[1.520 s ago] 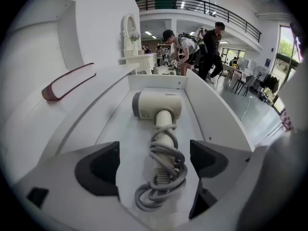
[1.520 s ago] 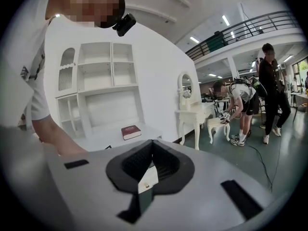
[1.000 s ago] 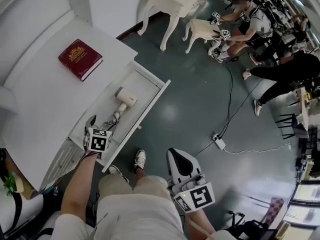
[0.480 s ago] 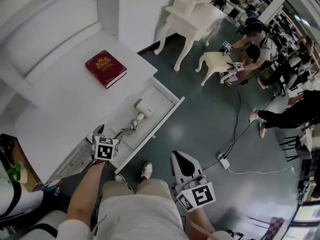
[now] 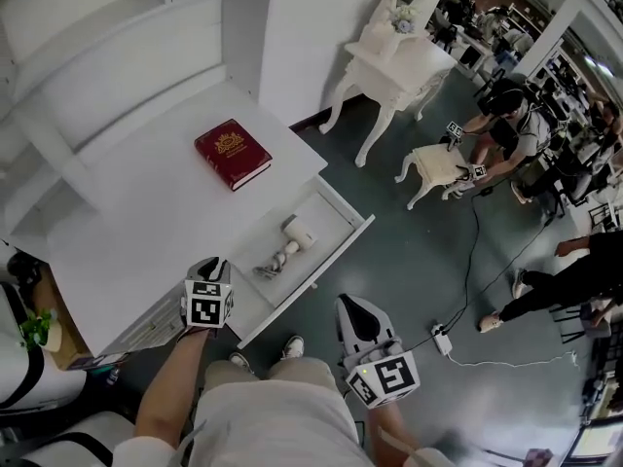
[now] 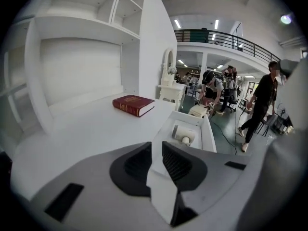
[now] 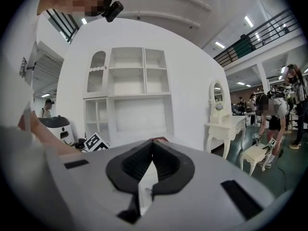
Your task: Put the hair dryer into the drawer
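Since the long white wooden drawer stands pulled out, a careless shove could pinch the cream plastic hair dryer lying inside, its cord end at 7 o'clock near the rim. The left gripper, at the dryer's 8 o'clock, has just been closing to a slit and is empty. The right gripper, at 5 o'clock, has its jaws together and is empty.

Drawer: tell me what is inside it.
The open drawer holds a white hair dryer lying flat, its cord bunched beside it. Whatever lies in the part under the desktop is covered.
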`<state>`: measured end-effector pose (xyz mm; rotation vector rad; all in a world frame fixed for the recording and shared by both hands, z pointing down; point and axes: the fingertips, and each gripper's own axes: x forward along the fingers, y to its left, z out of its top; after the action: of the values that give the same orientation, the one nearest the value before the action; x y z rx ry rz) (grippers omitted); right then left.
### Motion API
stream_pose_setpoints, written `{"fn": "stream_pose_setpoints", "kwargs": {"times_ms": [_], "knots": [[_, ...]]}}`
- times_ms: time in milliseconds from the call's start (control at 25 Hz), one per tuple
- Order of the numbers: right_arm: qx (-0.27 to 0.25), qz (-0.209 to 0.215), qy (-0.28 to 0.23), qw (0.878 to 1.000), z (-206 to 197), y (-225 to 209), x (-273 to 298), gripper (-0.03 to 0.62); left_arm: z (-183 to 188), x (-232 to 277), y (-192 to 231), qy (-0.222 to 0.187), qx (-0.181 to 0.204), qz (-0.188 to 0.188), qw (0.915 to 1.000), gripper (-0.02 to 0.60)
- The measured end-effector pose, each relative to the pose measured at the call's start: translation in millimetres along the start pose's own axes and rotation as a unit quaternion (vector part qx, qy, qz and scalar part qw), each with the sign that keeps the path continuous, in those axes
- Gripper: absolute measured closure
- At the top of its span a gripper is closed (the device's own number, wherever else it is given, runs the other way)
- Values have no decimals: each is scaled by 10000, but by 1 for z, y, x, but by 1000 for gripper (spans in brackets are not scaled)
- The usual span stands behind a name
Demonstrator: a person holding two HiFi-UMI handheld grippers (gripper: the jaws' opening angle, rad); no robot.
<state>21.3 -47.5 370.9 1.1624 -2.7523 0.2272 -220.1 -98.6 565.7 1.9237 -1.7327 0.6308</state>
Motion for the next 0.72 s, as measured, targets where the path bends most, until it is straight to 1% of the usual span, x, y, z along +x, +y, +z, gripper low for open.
{"fn": "stream_pose_setpoints", "kwargs": {"times_ms": [80, 160, 280, 440, 600, 720], "knots": [[-14, 52, 13, 10000, 3, 0, 5, 583, 13, -8, 4, -132, -80, 1, 9999, 537], [-11, 96, 15, 10000, 6, -1, 10, 583, 28, -15, 4, -242, -136, -131, 9995, 565], [-10, 136, -3, 9999, 12, -5, 16, 583, 52, -28, -1, -463, -62, -282, 9985, 566], [-13, 195, -58, 9998, 20, -12, 25, 583, 91, -55, 0, -985, 66, -236, 9948, 566], [13, 217, -177, 9996, 29, -20, 31, 583, 130, -90, 6, -1575, 54, -122, 9874, 566], [47, 225, -217, 9995, 33, -25, 33, 583, 151, -116, 14, -1947, 86, 3, 9808, 566]]}}
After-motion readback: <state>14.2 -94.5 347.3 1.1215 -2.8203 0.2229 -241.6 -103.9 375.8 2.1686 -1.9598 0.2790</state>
